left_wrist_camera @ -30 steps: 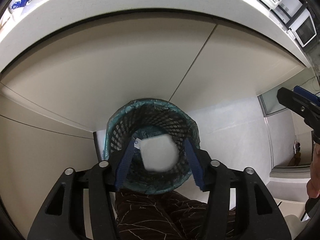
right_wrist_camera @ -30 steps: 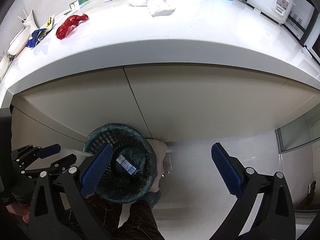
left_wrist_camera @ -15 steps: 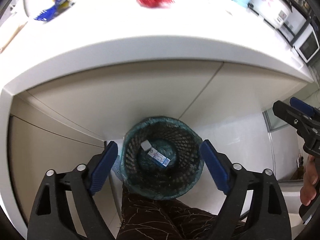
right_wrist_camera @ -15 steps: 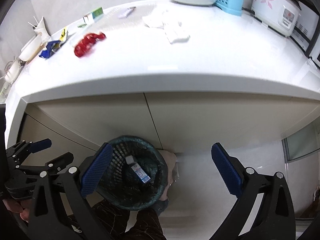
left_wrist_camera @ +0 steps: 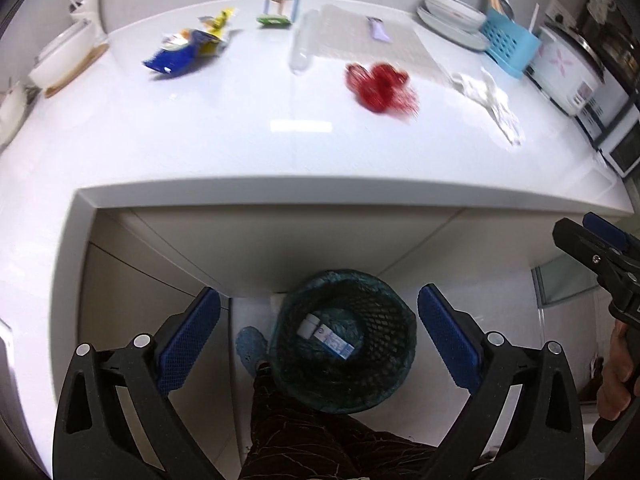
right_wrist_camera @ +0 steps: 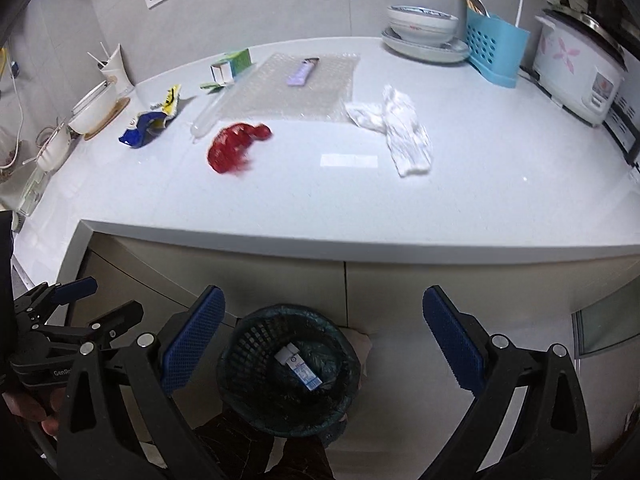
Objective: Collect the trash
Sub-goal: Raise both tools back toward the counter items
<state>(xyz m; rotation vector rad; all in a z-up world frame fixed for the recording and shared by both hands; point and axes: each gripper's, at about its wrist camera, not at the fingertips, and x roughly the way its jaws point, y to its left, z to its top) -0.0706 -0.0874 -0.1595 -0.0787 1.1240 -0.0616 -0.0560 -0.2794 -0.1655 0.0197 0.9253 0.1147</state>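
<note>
Left gripper [left_wrist_camera: 318, 336] is seen with blue-padded jaws opening wide, nothing between the pads; it is held above the dark mesh wastebasket with green liner [left_wrist_camera: 343, 344] on the floor. A small white-and-blue carton [left_wrist_camera: 328, 337] is seen lying inside the basket. Right gripper [right_wrist_camera: 324, 338] is held with jaws spread apart, empty, over the same basket. On the white countertop [right_wrist_camera: 360, 208] trash is left: crumpled red wrapper [right_wrist_camera: 236, 147], blue-and-yellow snack bag [right_wrist_camera: 150, 122], white crumpled tissue [right_wrist_camera: 400, 130], purple wrapper [right_wrist_camera: 302, 72] on what is possibly bubble wrap [right_wrist_camera: 296, 88], and a green-and-white box [right_wrist_camera: 232, 66].
</note>
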